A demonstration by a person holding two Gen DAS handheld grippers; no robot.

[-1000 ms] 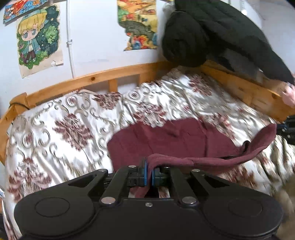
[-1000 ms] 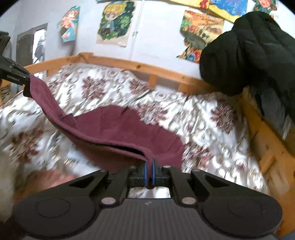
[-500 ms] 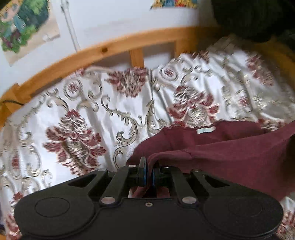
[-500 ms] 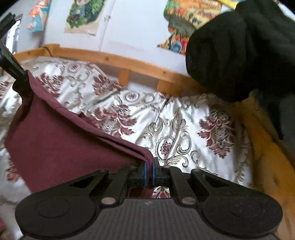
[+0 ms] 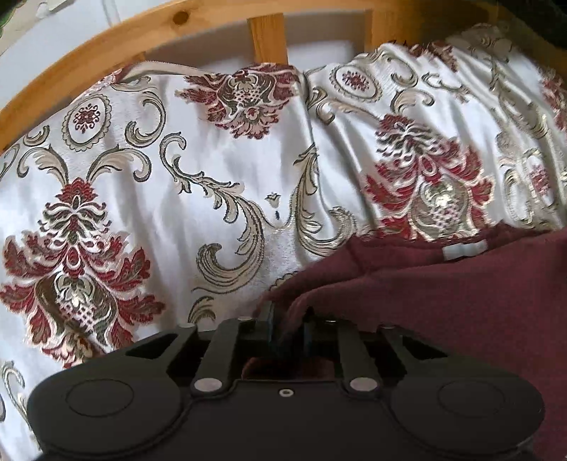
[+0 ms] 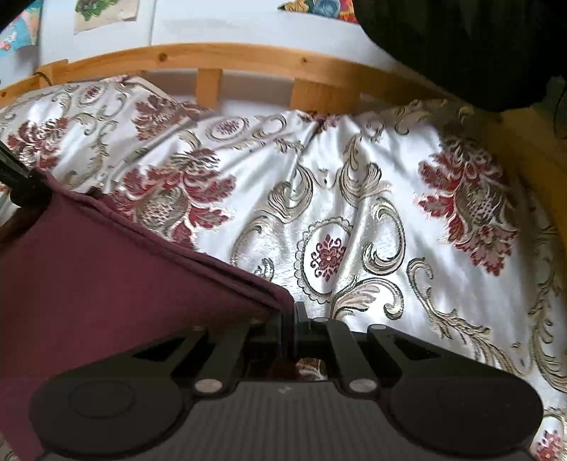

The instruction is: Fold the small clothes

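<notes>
Right hand-held gripper point(image 6: 287, 321) pinches maroon garment point(image 6: 106, 269) corner; garment extends left.

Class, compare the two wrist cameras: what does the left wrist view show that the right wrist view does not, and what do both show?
Left wrist view only: a white label on the maroon garment, and the left gripper, whose jaws have just been opening around a fold.

Right wrist view only: wall posters, a black padded garment, and the right gripper pinching the hem.

Both: the garment, floral bedspread, wooden bed rail.

Open patterned white-and-red satin bedspread point(image 6: 354, 198) ahead, passable. Curved wooden bed rail point(image 6: 248, 58) blocks far side; bulky black padded jacket point(image 6: 460, 46) overhangs far right. Maroon knit garment point(image 5: 443, 301) covers near bedspread.
</notes>
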